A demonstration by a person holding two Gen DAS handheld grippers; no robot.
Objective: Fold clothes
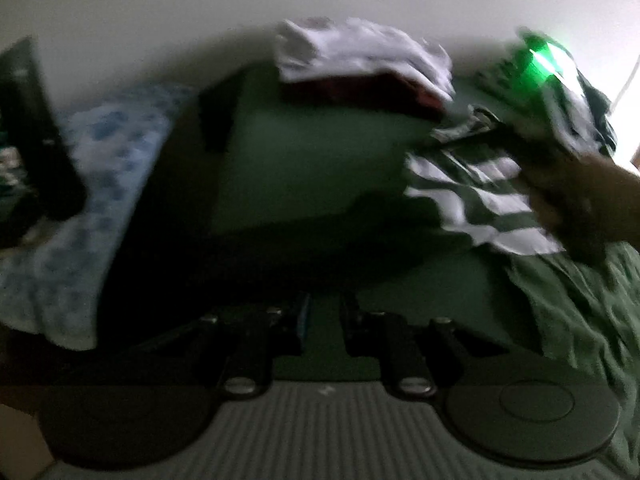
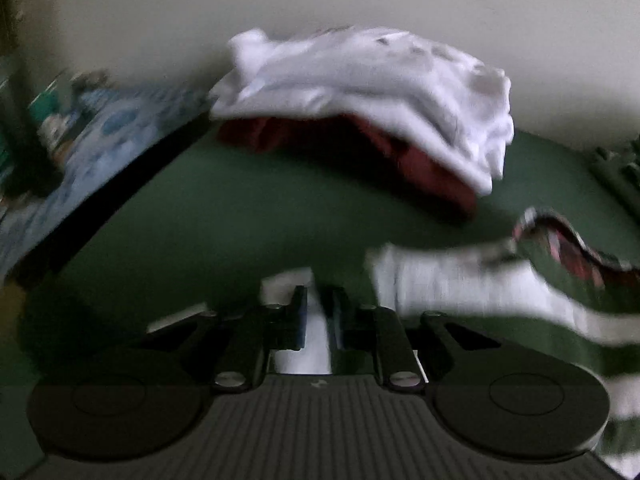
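A green and white striped shirt (image 1: 480, 204) lies on the green sheet (image 1: 312, 160) at the right. In the right wrist view the shirt (image 2: 460, 284) drapes from my right gripper (image 2: 320, 312), whose fingers are closed on white striped cloth. The right gripper also shows in the left wrist view (image 1: 516, 132) with a green light on it, held by a hand. My left gripper (image 1: 322, 316) hovers low over the green sheet, its fingers a narrow gap apart with nothing between them. Both views are blurred.
A stack of folded clothes, white (image 2: 380, 92) over dark red (image 2: 420, 168), sits at the back against the wall. A blue patterned cloth (image 1: 100, 184) lies left of a dark edge. Crumpled green fabric (image 1: 580, 312) lies at the right.
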